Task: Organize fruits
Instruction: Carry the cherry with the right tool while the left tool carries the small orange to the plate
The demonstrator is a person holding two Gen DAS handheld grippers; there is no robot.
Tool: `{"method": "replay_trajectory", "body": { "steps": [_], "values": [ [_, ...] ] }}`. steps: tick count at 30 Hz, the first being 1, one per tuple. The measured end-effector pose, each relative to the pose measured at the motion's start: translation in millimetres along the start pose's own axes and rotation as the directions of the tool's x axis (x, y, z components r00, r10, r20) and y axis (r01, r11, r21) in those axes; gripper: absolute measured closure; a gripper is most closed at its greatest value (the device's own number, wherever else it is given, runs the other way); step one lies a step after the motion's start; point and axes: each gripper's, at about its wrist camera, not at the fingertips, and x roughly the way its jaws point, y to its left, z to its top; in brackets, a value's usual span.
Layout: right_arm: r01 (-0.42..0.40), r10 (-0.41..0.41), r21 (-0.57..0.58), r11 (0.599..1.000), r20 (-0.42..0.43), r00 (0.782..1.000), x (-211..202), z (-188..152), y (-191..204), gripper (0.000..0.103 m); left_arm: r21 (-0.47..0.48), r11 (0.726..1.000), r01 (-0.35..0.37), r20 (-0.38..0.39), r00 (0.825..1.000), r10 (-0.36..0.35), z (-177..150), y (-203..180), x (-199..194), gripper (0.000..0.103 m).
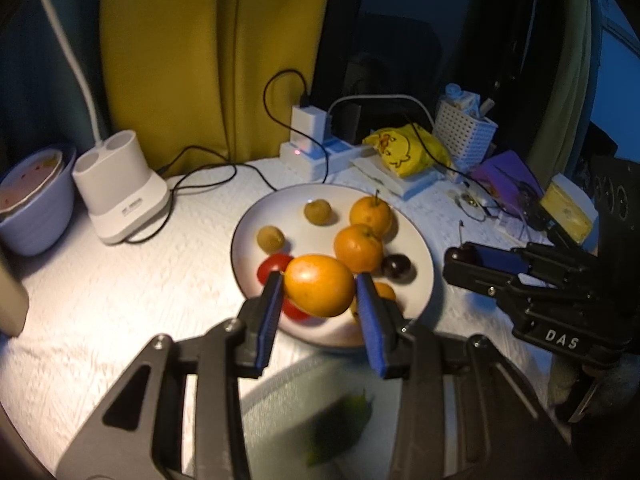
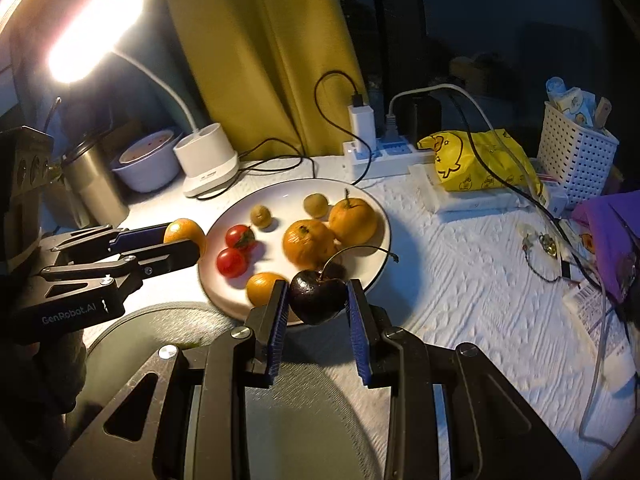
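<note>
My left gripper is shut on an oval orange fruit, held just above the near rim of the white plate. On that plate lie two larger oranges, two small brown fruits, two red tomatoes, a small orange and a dark cherry. My right gripper is shut on another dark cherry with a long stem, over the plate's near edge. A grey-green plate lies close below both grippers, with a blurred green thing on it.
Behind the white plate stand a lamp base, a power strip with chargers and black cables, a yellow bag and a white basket. At the left are a bowl and a steel cup. Purple packaging lies at the right.
</note>
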Motion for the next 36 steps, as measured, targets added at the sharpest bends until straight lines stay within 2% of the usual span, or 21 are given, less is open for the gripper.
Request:
{"method": "replay_trajectory", "body": {
  "steps": [21, 36],
  "values": [
    [0.007, -0.006, 0.047, 0.999, -0.014, 1.0, 45.0, 18.0, -33.2, 0.072, 0.0, 1.0, -0.013, -0.054, 0.998, 0.013, 20.3, 3.9, 56.6, 0.064],
    [0.016, -0.016, 0.038, 0.999, -0.004, 1.0, 33.4, 18.4, -23.2, 0.07, -0.007, 1.0, -0.023, 0.006, 1.0, 0.023, 19.8, -2.3, 22.7, 0.062]
  ]
}}
